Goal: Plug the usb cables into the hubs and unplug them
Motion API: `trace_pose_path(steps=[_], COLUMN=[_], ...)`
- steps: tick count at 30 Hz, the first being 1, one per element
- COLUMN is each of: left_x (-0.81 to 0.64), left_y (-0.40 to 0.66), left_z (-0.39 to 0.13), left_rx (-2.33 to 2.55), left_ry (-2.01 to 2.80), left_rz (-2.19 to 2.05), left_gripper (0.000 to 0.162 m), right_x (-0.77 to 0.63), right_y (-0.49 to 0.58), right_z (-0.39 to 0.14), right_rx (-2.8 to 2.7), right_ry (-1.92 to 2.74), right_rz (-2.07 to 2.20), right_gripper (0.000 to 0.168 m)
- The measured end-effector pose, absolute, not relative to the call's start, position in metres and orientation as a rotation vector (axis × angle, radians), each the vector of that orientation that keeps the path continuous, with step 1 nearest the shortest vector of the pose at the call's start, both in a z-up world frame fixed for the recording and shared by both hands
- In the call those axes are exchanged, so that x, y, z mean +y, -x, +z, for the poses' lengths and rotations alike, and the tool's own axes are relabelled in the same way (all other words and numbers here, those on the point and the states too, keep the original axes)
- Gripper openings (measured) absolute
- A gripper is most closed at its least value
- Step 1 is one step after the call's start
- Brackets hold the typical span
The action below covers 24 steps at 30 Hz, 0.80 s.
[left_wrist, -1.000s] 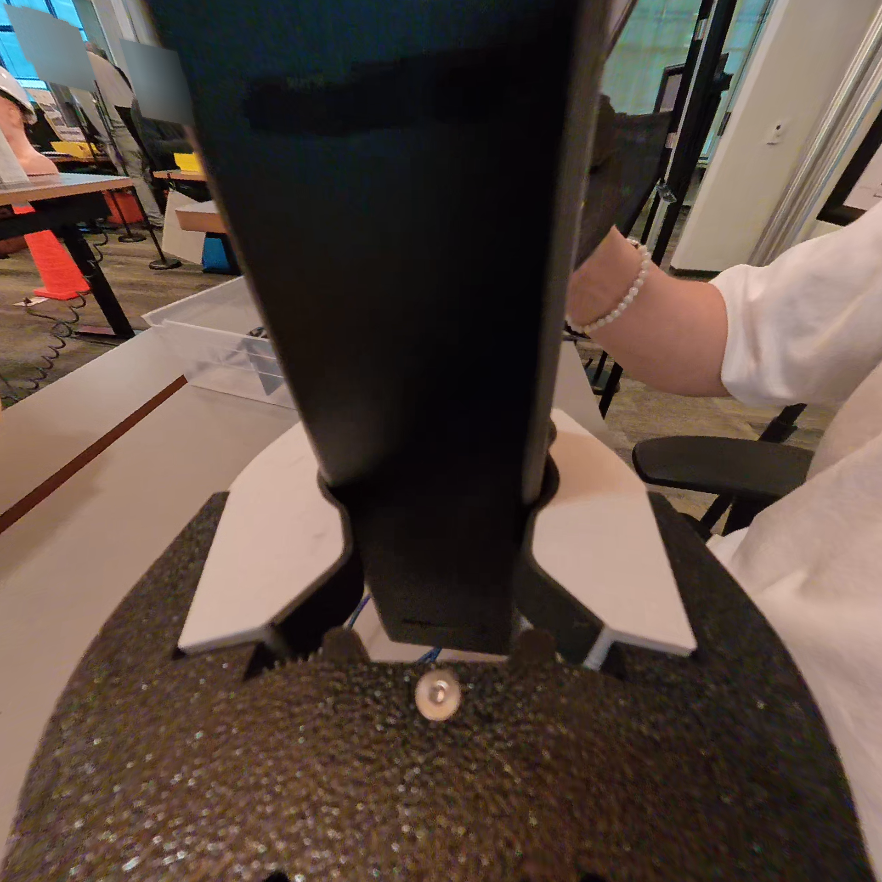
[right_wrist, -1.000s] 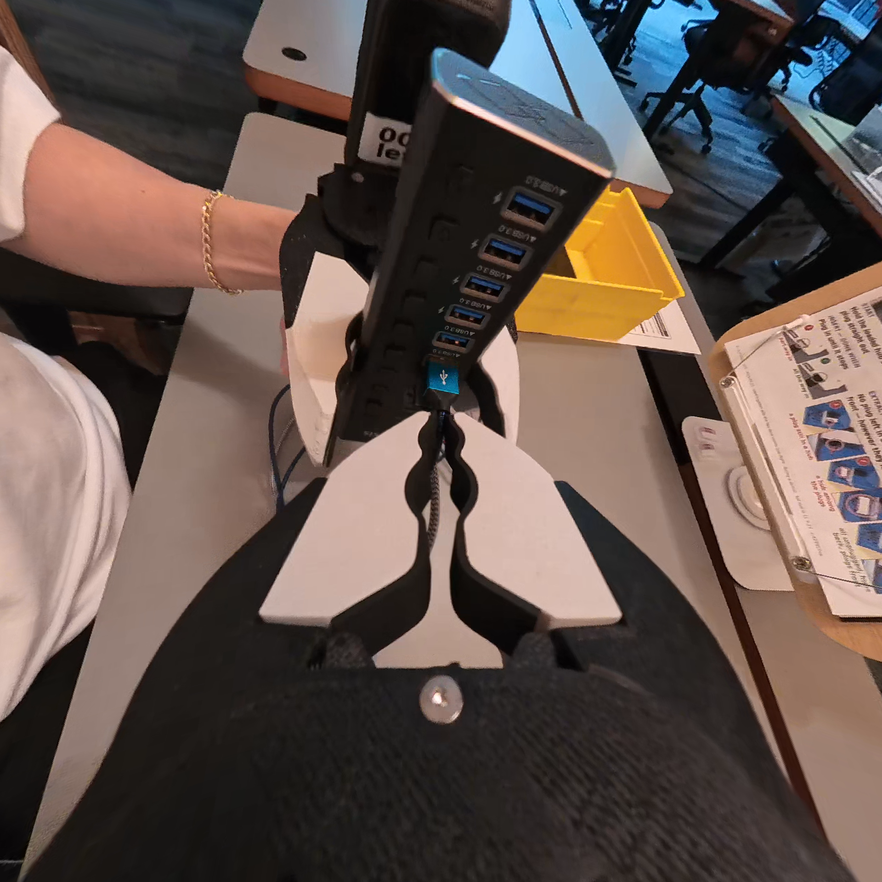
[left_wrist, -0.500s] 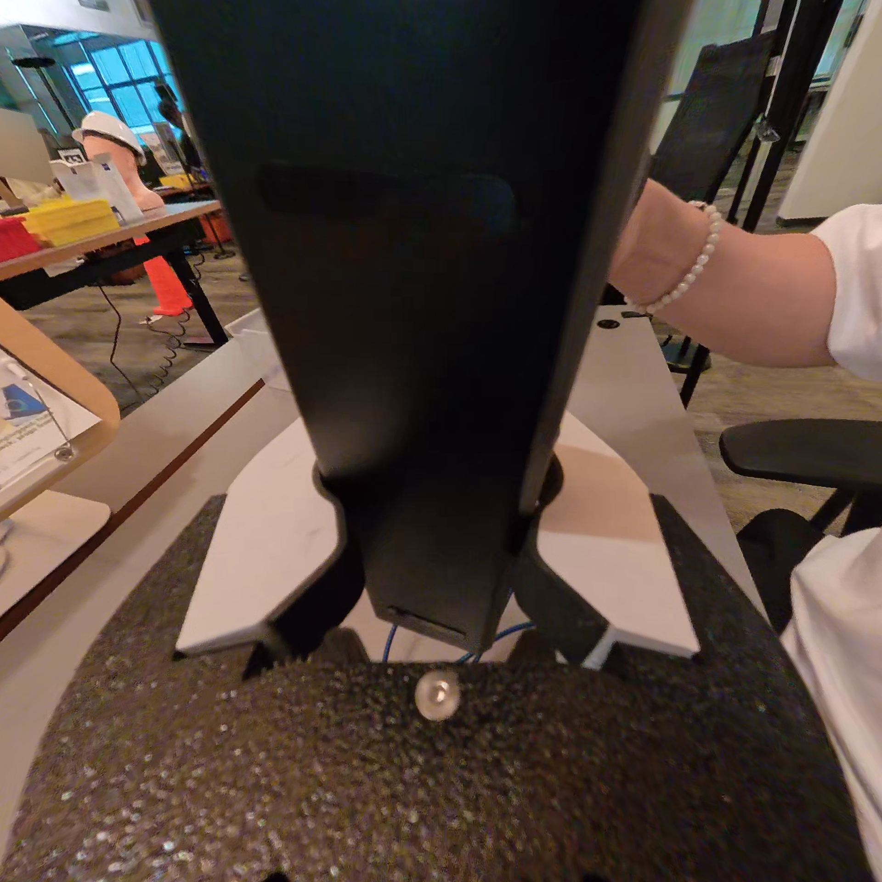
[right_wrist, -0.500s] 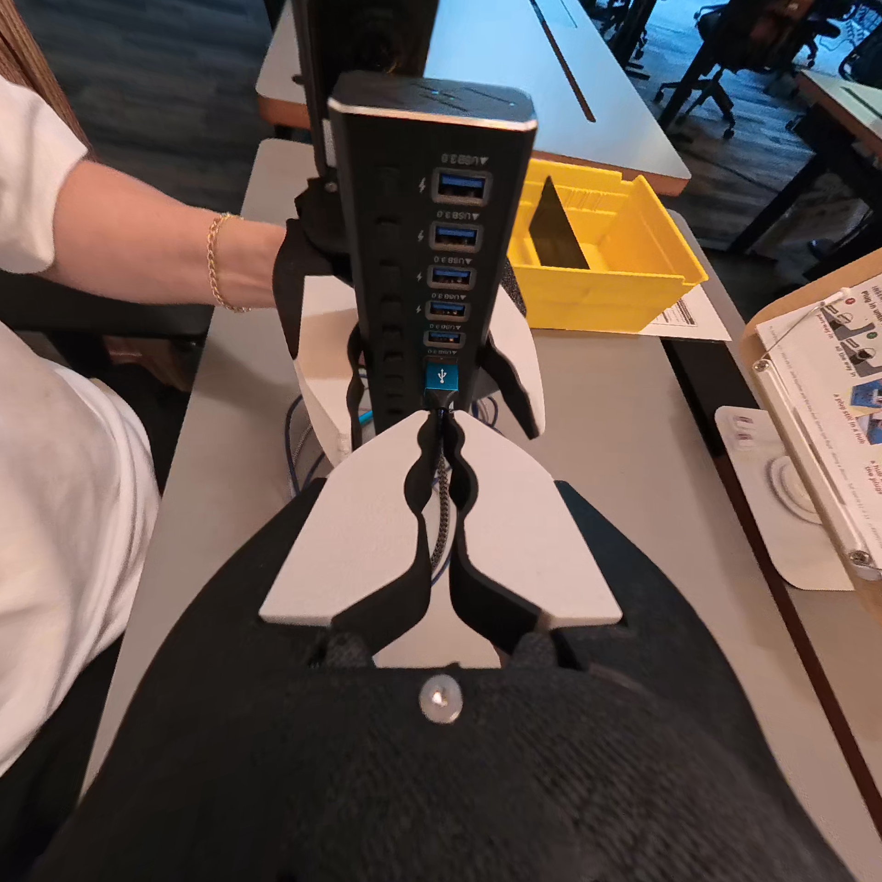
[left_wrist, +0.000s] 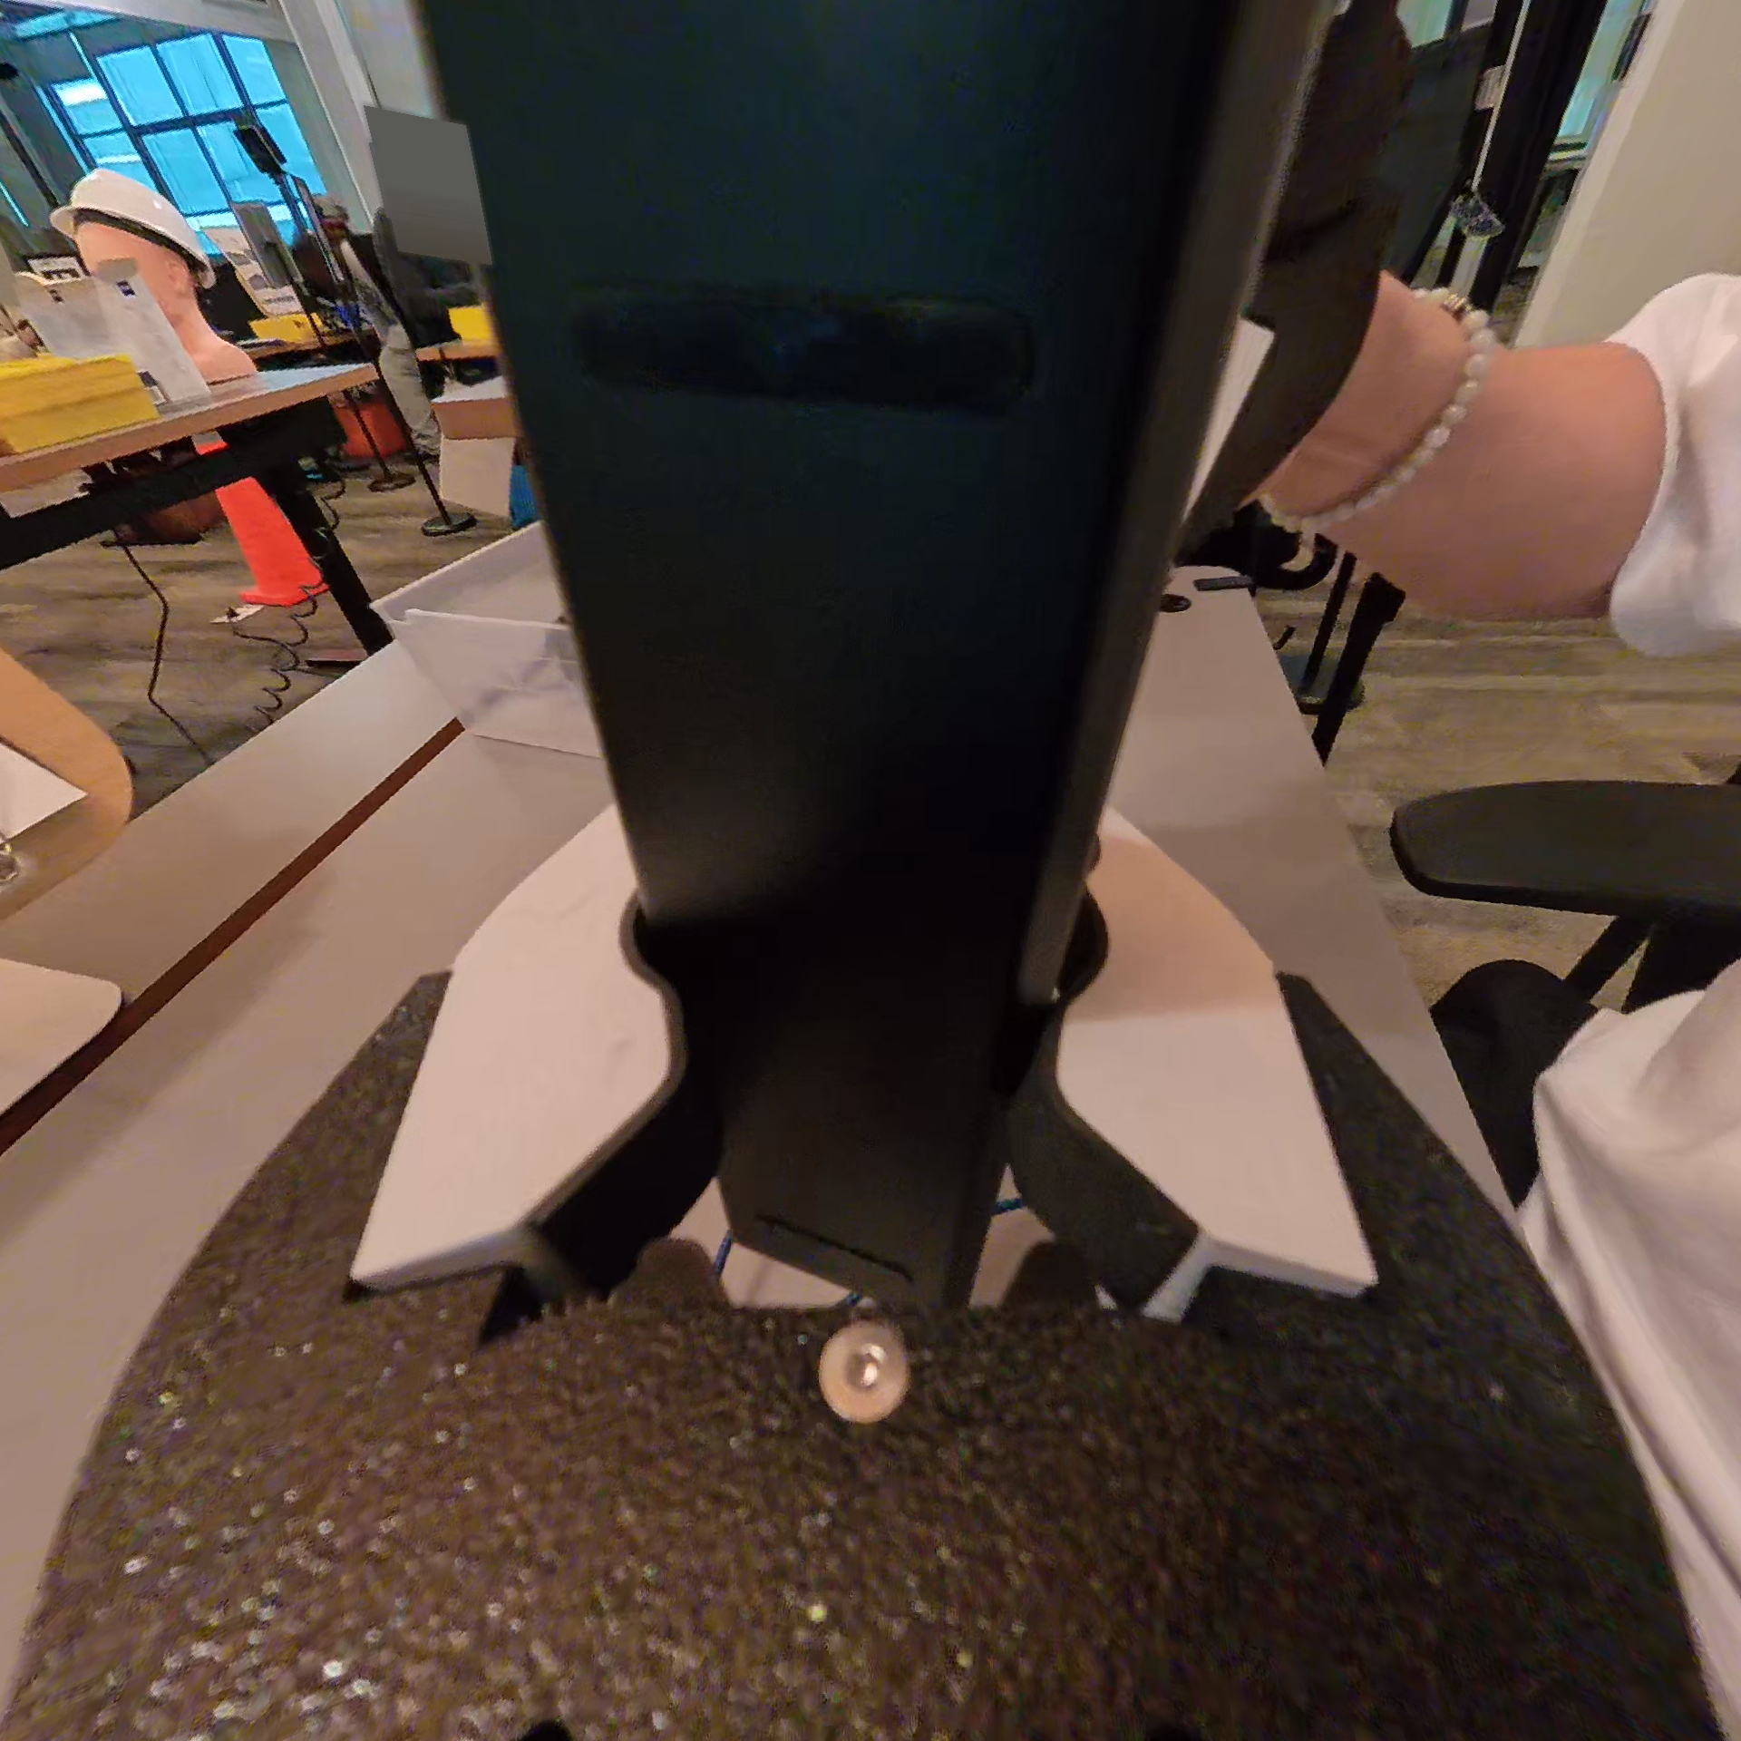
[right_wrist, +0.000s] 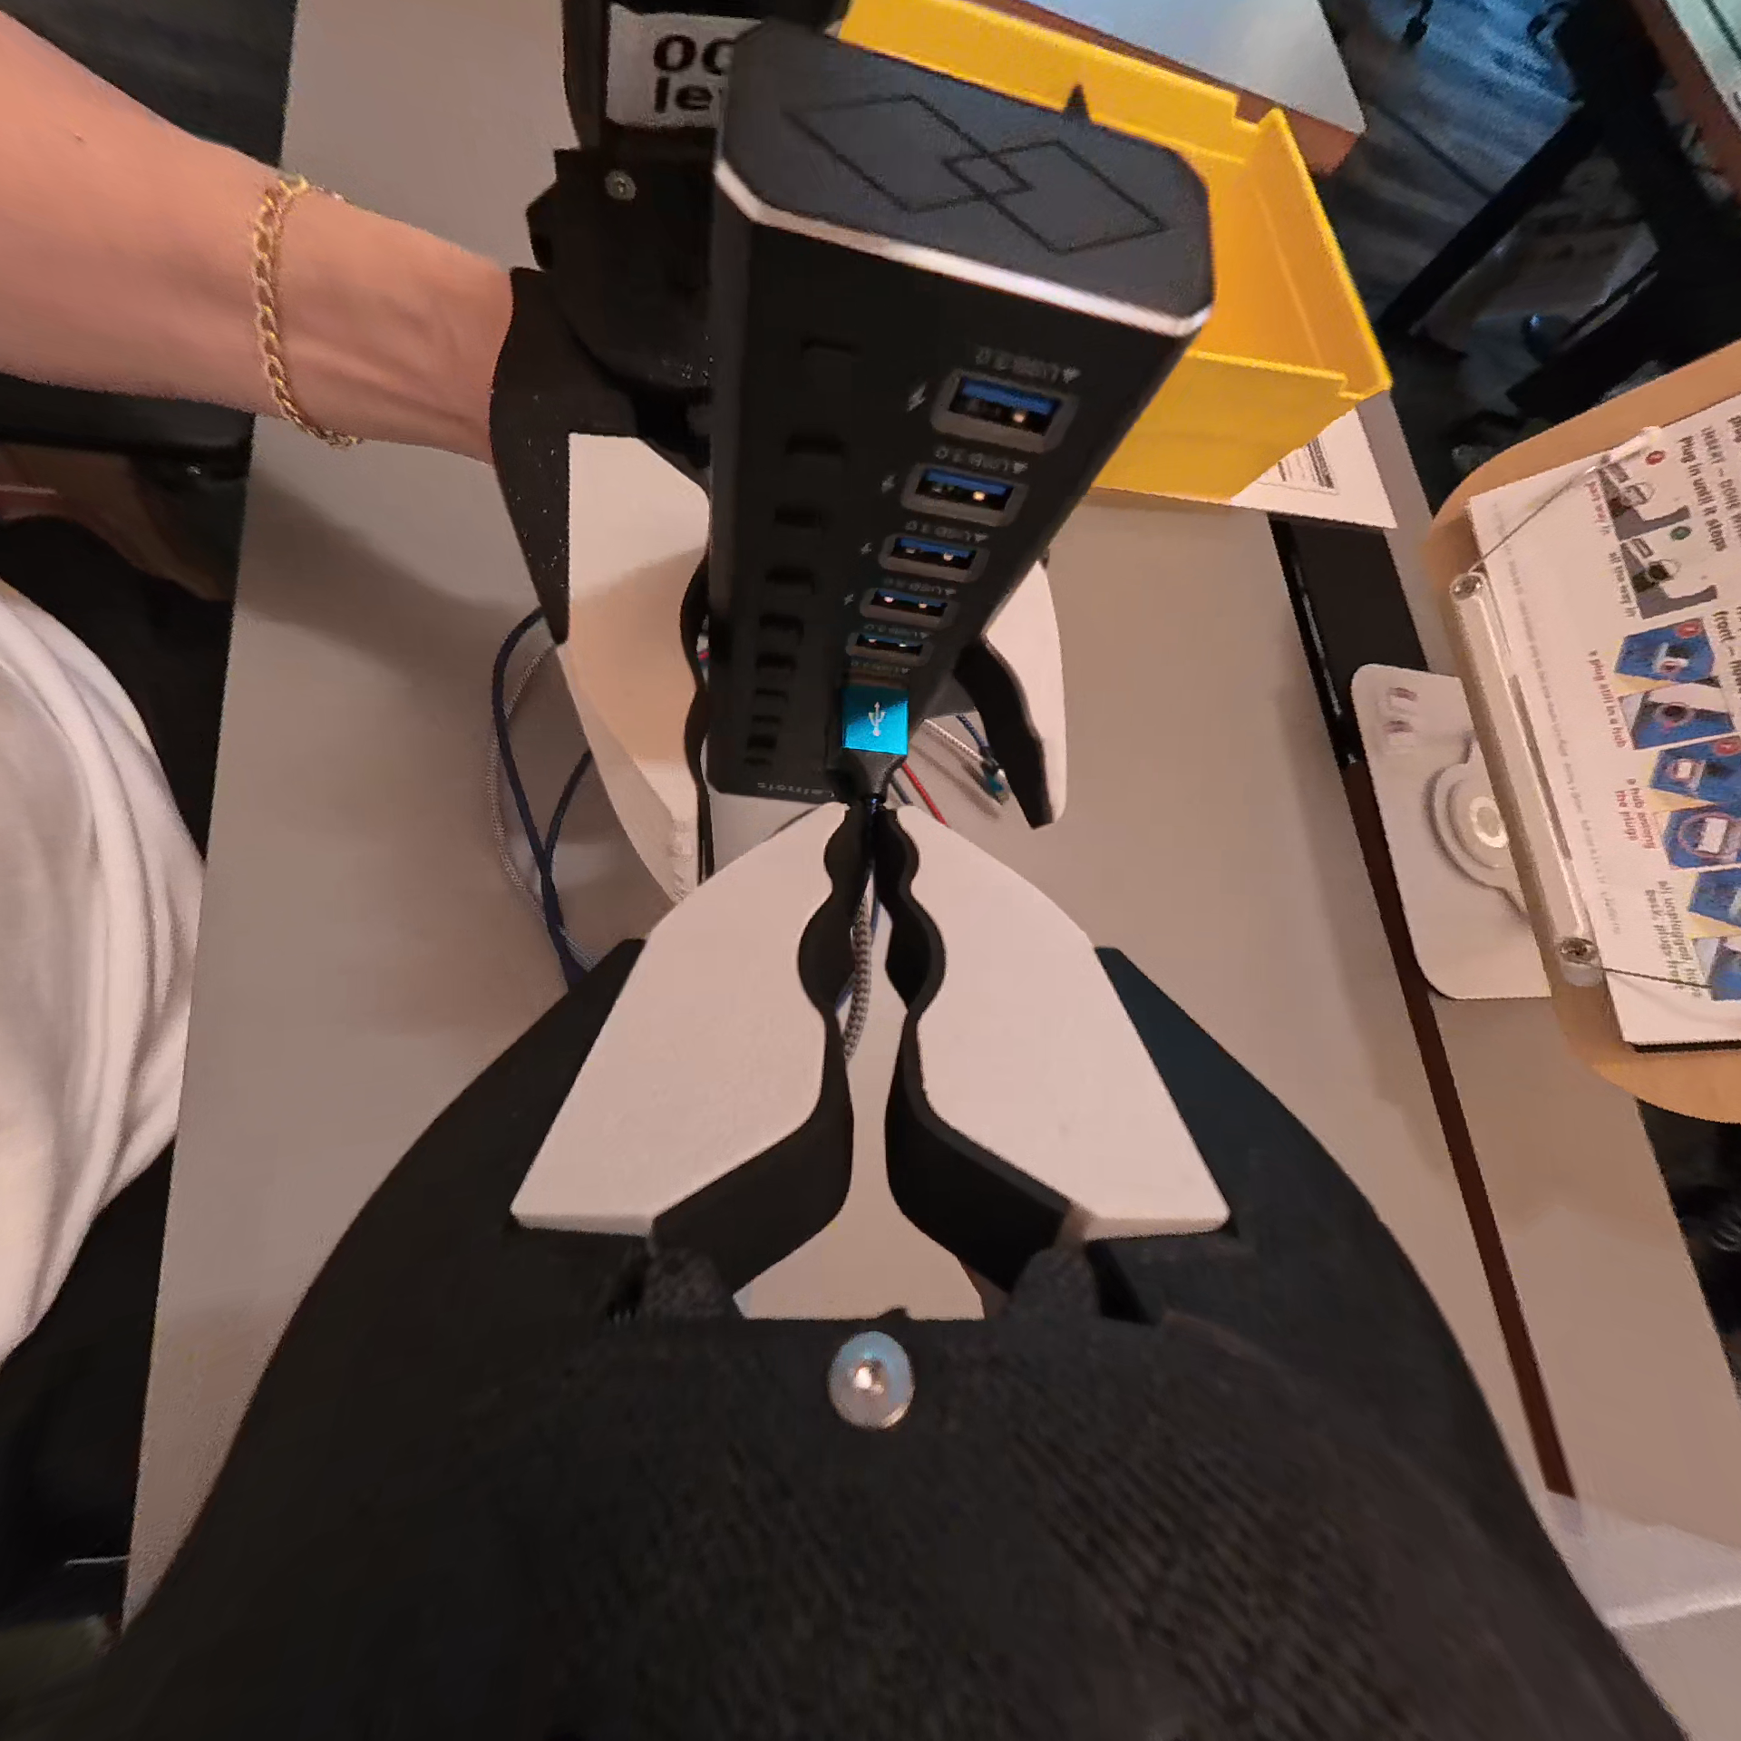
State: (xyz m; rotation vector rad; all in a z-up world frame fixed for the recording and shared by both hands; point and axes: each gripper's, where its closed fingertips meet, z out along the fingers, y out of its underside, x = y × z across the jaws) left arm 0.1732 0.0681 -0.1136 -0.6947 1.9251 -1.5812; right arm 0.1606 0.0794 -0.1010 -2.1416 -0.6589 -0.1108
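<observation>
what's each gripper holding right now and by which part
Left gripper clamps the black usb hub near its lower end. Right gripper pinches the braided cable just behind its blue plug.

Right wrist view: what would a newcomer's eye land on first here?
The tall black USB hub, held upright mid-frame by the left gripper, its column of blue ports facing the camera. Next, the bright blue plug in its lowest port, cable pinched in the right gripper. Behind sits a yellow bin.
</observation>
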Motion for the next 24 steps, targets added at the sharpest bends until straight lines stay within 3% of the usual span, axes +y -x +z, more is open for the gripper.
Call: trace_pose_path(steps=[24], left_x=[0.05], left_y=[-0.157], left_z=[-0.118], left_rx=[1.998], left_ry=[0.614], left_rz=[-1.562], left_gripper=[0.078], right_x=[0.058], right_y=[-0.146], right_z=[-0.106], right_rx=[-0.715], right_ry=[2.183], right_rz=[0.029], right_gripper=[0.004])
